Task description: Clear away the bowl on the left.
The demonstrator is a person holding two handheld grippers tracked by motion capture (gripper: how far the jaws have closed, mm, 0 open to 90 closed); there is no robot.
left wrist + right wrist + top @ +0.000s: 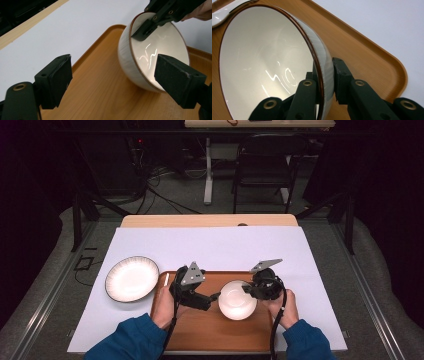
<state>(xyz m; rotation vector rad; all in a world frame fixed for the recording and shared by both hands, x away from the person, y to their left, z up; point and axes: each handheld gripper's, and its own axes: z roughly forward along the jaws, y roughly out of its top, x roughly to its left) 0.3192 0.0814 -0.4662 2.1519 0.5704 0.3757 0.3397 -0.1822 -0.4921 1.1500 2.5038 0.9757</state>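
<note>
1. Bowl (237, 299) first, from the high view: it sits on the wooden tray (210, 330), right of middle, and your right gripper (250, 290) has it by the rim on the right-hand side. Your left gripper (215, 297) sits just off the bowl's left side, not on it. The striped plate (131, 278) is off the tray on the white table cover (225, 245), and a little white spoon (166, 279) lies at the tray's left edge (looks like the tray is where things get gathered).

2. Left gripper view: your own jaws stand wide apart with nothing between them but bare tray (100, 95). The bowl (127, 57) is tipped up on its edge ahead of you, the other gripper (147, 30) biting its far rim. My guess is you're keeping this hand clear so the right one carries it alone.

3. Right gripper view: one pad inside, one pad outside, clamped tight on the bowl wall (324, 67). That pinch is why the bowl tilts, rim lifted on your side, with the tray (374, 57) right under it.
</note>
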